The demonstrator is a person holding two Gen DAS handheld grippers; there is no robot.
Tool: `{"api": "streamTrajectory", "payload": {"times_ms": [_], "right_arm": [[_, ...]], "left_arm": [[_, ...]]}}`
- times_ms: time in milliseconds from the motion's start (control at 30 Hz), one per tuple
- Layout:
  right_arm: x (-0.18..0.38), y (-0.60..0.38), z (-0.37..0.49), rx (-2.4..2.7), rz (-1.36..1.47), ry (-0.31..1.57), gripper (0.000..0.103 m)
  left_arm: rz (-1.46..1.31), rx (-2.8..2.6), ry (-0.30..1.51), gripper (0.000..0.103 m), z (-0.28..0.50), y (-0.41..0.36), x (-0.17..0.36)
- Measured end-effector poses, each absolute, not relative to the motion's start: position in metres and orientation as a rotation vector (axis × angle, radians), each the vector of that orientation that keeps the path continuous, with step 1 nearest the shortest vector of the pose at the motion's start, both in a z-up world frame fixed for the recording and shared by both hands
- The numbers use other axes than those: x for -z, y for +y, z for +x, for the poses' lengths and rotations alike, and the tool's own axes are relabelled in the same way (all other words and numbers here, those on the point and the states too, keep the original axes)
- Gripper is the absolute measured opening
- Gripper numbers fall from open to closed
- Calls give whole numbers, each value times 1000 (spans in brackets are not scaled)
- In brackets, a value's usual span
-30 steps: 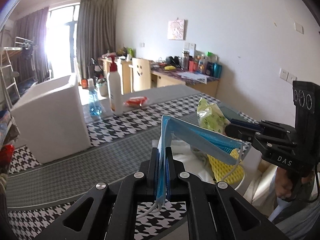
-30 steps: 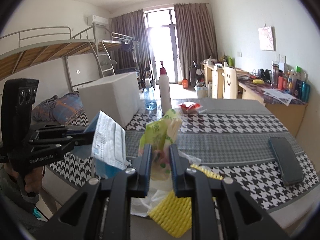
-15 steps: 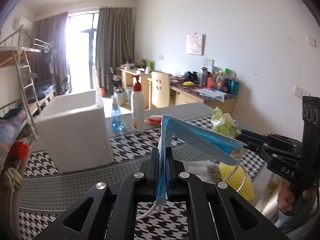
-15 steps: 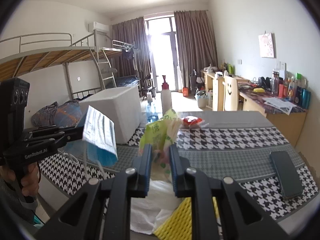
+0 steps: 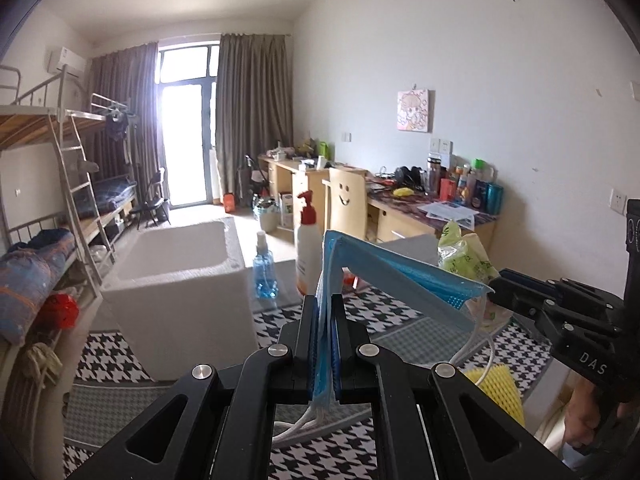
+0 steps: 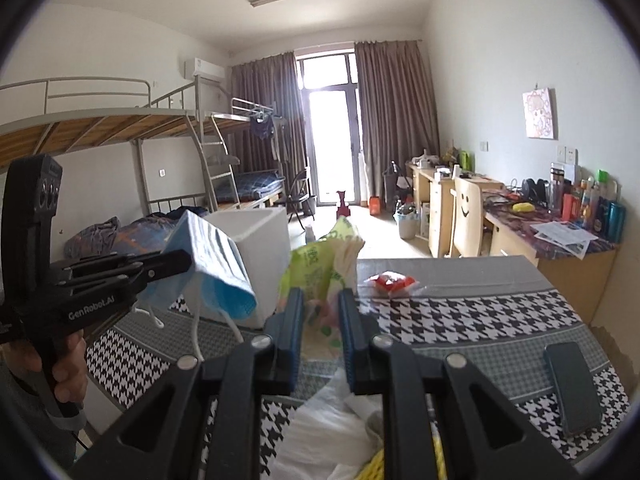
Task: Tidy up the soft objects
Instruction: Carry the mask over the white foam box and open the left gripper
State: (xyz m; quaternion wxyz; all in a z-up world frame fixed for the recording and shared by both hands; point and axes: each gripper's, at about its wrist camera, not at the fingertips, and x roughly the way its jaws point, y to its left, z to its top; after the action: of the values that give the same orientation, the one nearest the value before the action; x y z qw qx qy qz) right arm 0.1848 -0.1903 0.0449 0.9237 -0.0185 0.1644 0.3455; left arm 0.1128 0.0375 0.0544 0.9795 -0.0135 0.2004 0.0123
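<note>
L wrist view: left gripper [image 5: 326, 322] w/ fingers clamped on a blue face mask [image 5: 384, 276], held up in the air over the counter [image 5: 400, 322]; mask folds over to the right, ear loops hang down. This view also shows the spray bottle [image 5: 265, 272] and pump bottle [image 5: 307, 242] just beside the white foam box [image 5: 180, 300], plus the inside of the box, which looks empty as far as can be seen. Right gripper [image 5: 500, 288] enters from the right edge.

R wrist view: right gripper [image 6: 318, 312] w/ fingers closed on a green plastic bag [image 6: 316, 266], lifted above the counter [image 6: 460, 312]; bag contents can't tell. Only here: dark phone [image 6: 572, 388] flat on the counter at right, red wrapper [image 6: 392, 282] further back, white plastic bag [image 6: 324, 436] and yellow mesh [image 6: 378, 468] below the fingers.
</note>
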Motion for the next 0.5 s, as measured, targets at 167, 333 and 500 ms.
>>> {"api": "streamTrajectory", "payload": {"times_ms": [167, 333, 500], "right_arm": [[-55, -183, 191, -712, -36, 327, 21], [-64, -174, 195, -724, -34, 317, 21], [-71, -166, 199, -740, -43, 306, 21]], "left_arm": [[-33, -49, 389, 6, 118, 44, -62], [-36, -84, 380, 6, 125, 52, -68], [-39, -124, 377, 6, 134, 62, -73]]}}
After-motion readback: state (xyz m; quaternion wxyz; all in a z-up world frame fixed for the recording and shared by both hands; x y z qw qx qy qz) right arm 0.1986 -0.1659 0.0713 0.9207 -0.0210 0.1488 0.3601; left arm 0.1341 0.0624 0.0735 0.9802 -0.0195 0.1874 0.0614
